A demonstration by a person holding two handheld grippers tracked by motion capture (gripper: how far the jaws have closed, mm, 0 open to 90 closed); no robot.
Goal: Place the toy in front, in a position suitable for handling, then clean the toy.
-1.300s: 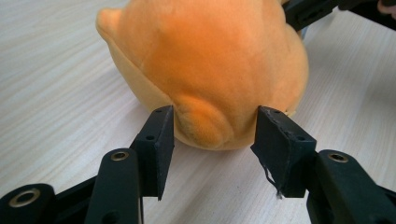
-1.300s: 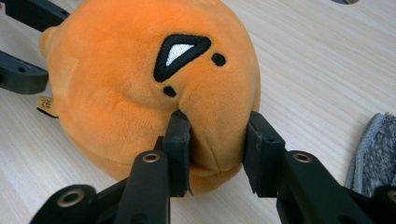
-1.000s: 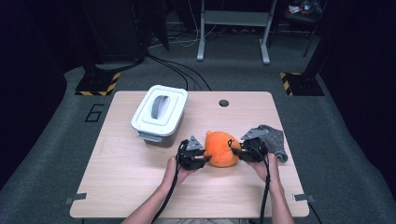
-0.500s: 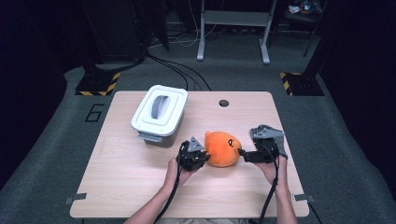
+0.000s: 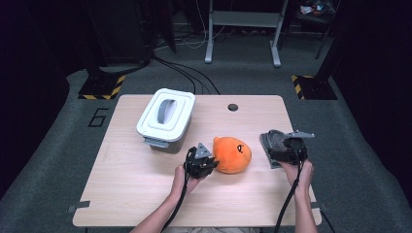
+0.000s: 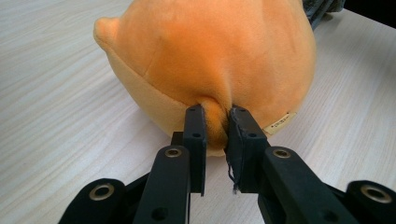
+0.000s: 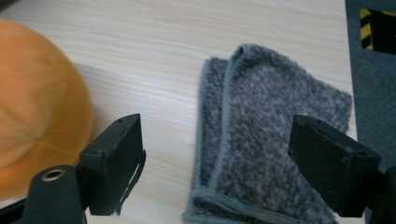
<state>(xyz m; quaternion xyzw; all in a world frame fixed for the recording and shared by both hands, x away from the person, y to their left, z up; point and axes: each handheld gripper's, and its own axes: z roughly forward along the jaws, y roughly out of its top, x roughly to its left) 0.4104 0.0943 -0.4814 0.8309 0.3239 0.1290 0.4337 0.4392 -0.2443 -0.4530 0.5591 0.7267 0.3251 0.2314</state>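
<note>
An orange plush toy (image 5: 232,154) lies on the wooden table (image 5: 126,189), its face turned up. My left gripper (image 5: 211,163) is at its left side, shut on a pinched fold of the orange fabric (image 6: 205,56); the two fingertips (image 6: 194,122) squeeze that fold between them. My right gripper (image 5: 281,143) hovers to the right of the toy over a folded grey cloth (image 5: 270,141). Its jaws have just been opening and stand wide apart with nothing between them. In the right gripper view the cloth (image 7: 271,140) lies below the right gripper (image 7: 215,135), and the toy (image 7: 32,102) is at the left edge.
A white lidded container (image 5: 166,116) with a grey handle stands at the back left of the table. A small round hole (image 5: 232,107) sits near the far edge. The grey cloth lies close to the table's right edge.
My right gripper has let go of the toy's right side, opened wide and moved right to over the grey cloth. The left gripper has stayed at the toy.
</note>
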